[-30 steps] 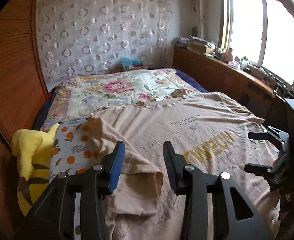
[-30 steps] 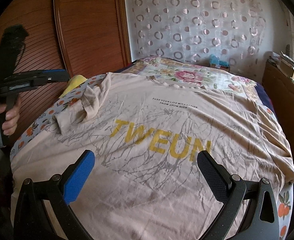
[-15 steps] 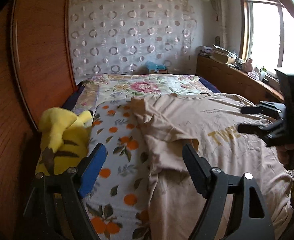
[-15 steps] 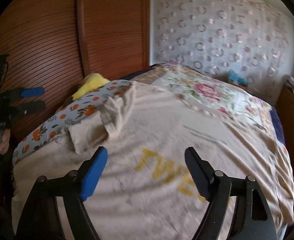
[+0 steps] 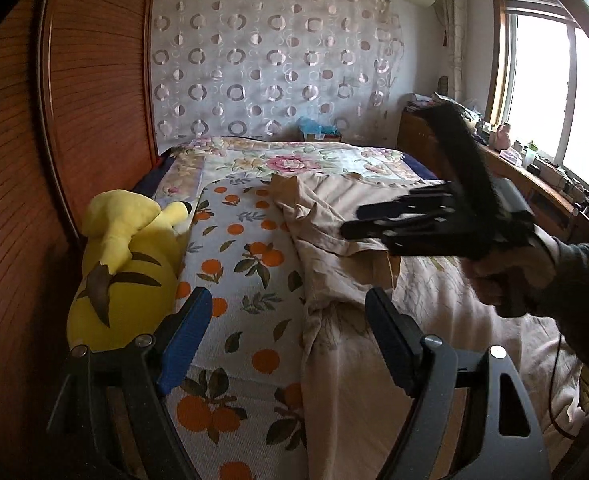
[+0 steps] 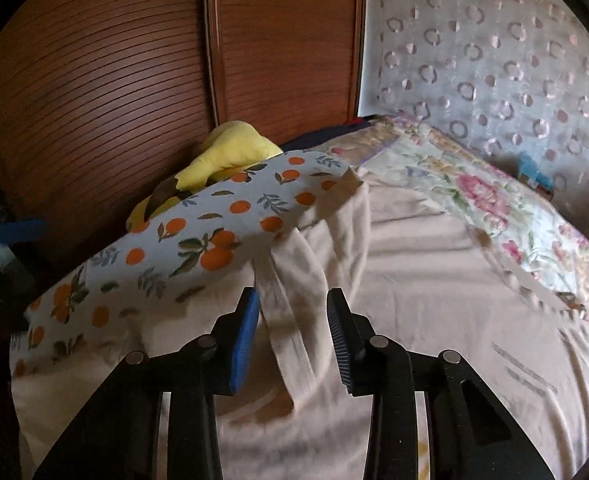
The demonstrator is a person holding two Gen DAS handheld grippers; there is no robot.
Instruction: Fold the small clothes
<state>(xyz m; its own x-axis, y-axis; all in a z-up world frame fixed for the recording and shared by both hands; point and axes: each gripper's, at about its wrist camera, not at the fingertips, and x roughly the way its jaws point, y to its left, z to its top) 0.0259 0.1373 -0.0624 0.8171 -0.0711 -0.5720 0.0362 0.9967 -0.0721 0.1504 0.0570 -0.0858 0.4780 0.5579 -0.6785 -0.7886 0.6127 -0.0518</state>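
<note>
A beige T-shirt [image 5: 374, 344] lies spread over the bed, with its left sleeve [image 6: 294, 288] folded in over the body. My right gripper [image 6: 292, 320] hovers low over that sleeve fold. Its jaws are closing with the cloth strip between them, and the pads are not visibly pressing on it. In the left wrist view the right gripper [image 5: 358, 222] reaches in from the right, held by a hand [image 5: 506, 276]. My left gripper [image 5: 288, 336] stands open over the shirt's left edge and holds nothing.
An orange-printed sheet [image 5: 246, 272] shows left of the shirt. A yellow plush toy [image 5: 122, 264] lies against the wooden slatted doors [image 5: 74, 120]. A floral quilt [image 5: 294, 160] covers the far end. A cluttered wooden sideboard [image 5: 554, 192] runs under the window.
My right gripper swung left across the shirt to the folded sleeve and its jaws narrowed. The left gripper's jaws widened and it drew back to the shirt's left edge.
</note>
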